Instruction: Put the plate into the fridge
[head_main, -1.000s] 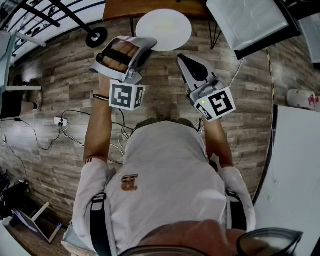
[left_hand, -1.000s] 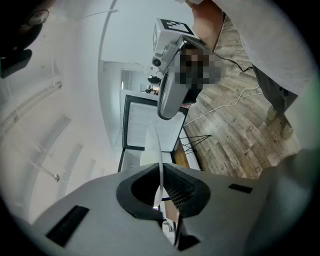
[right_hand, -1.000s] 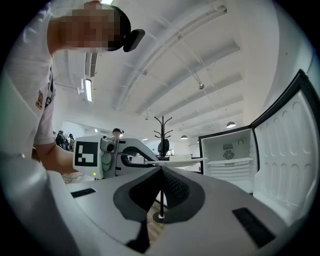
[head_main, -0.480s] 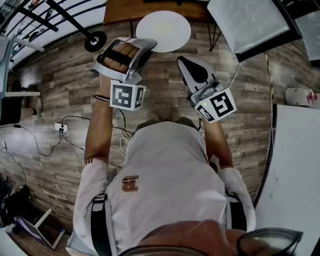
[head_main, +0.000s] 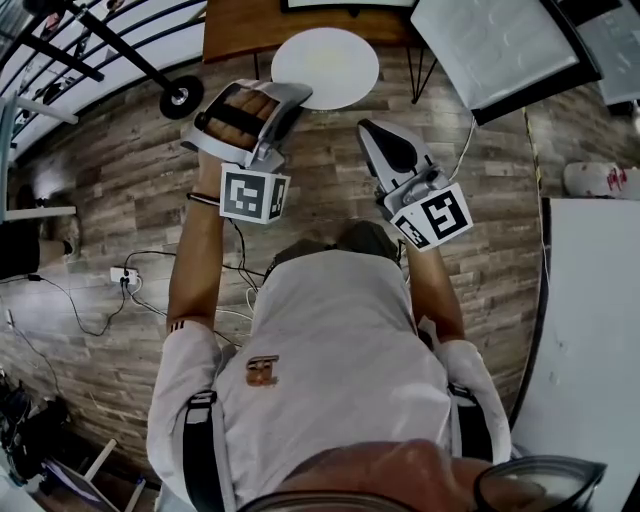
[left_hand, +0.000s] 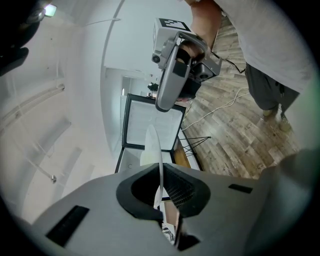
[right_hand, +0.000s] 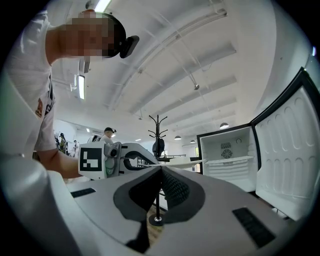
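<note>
Left hand-held gripper (left_hand: 161, 196) clamps plate (head_main: 325, 65) rim, plate aloft near open fridge (right_hand: 235, 155). Right hand-held gripper (right_hand: 159, 186) closed, empty. Plate judged stiff, slick, breakable; hold at rim, keep level

The person wears a pale grey short-sleeved T-shirt (head_main: 340, 340) with a small reddish-brown emblem (head_main: 260, 370) on the front and a thin dark stripe (head_main: 183, 322) at the left sleeve hem. Black straps (head_main: 196, 450) run over both shoulders. A dark band (head_main: 200, 197) circles the left wrist. The trousers (left_hand: 265, 90) are dark grey. The left tongs (head_main: 298, 92) and right tongs (head_main: 366, 126) have smooth light-grey shells. Each carries a white cube (head_main: 254, 194) with black square markers, and their inner pads (right_hand: 175, 187) are black and ribbed.
</note>
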